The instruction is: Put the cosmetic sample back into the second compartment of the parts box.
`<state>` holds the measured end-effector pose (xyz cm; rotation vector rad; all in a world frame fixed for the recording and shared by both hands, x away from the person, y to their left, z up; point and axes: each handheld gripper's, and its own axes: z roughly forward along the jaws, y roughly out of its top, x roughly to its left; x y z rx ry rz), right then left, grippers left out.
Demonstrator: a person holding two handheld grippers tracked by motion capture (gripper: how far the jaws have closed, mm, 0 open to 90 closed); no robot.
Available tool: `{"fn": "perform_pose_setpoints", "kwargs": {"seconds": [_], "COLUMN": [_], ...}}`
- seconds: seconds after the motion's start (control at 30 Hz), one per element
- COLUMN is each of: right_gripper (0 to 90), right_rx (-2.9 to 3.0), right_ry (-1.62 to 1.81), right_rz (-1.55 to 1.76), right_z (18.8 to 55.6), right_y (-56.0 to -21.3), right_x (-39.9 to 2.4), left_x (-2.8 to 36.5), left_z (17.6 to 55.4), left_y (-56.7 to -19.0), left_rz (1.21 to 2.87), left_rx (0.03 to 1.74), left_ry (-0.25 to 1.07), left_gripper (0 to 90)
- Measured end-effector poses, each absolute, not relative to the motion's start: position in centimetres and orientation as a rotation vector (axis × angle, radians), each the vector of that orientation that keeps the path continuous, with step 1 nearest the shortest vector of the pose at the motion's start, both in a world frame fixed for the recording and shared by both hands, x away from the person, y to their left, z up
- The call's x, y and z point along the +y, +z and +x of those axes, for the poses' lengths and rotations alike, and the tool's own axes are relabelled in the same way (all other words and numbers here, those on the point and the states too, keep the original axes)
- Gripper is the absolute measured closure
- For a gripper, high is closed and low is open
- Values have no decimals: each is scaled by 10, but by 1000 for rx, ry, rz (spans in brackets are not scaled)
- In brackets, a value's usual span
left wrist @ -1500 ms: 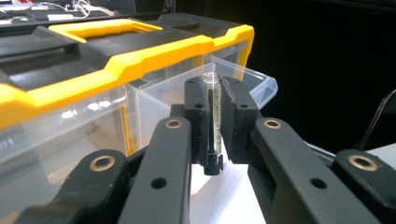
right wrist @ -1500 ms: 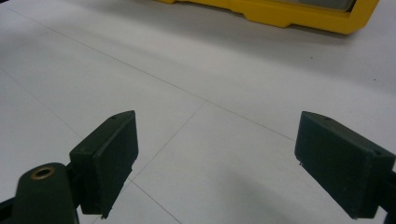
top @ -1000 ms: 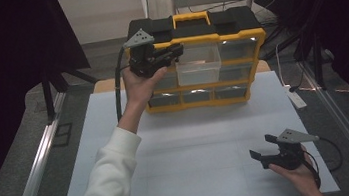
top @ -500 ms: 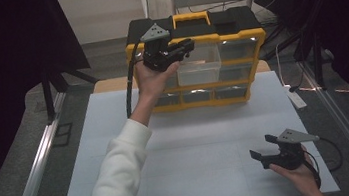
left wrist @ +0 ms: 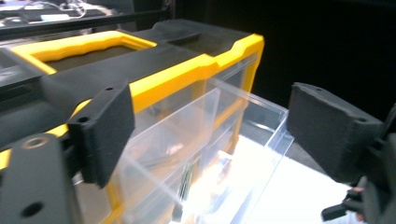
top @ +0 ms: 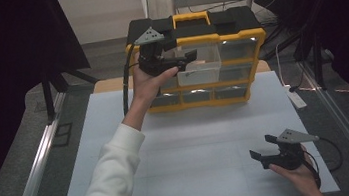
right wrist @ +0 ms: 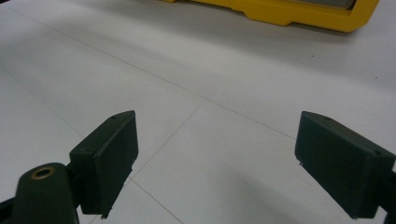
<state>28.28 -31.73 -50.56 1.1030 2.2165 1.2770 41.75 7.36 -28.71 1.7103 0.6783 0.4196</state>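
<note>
A yellow and black organiser box (top: 240, 34) with clear drawers stands at the back of the white table (top: 193, 141). One clear drawer (top: 201, 64) in its top row sticks out toward me. My left gripper (top: 182, 51) is held up at the box's upper left, pointing along the front at that drawer. Its jaws have just been opening and now stand open. In the left gripper view (left wrist: 208, 107) the clear drawer (left wrist: 261, 140) lies beyond and between the jaws, untouched by the pads. My right gripper (top: 263, 146) rests open at the front right over bare table (right wrist: 215, 140).
The box carries a yellow handle (top: 191, 18) on its black top. A white power strip (top: 296, 97) lies at the table's right edge. Metal rails (top: 39, 160) run along both sides. White table surface spreads between the box and the right gripper.
The left gripper's jaws have gone from shut to open while the hand stayed near the box's upper left. The right hand has not moved.
</note>
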Motion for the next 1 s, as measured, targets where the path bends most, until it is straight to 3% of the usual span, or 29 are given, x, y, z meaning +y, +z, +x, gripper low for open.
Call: {"fn": "perform_pose_setpoints", "kwargs": {"seconds": [0.33, 1.0], "right_gripper": [137, 137], "right_rx": [2218, 2218], "right_ry": [1273, 1269], "right_rz": [1101, 1100], "right_z": [283, 284], "right_y": [-506, -507], "right_x": [-316, -316], "left_x": [94, 137], "left_z": [393, 351], "left_y": [-298, -322], "left_rz": [1666, 1631], "left_rx": [730, 806], "left_ry": [472, 560], "left_gripper": [68, 64]}}
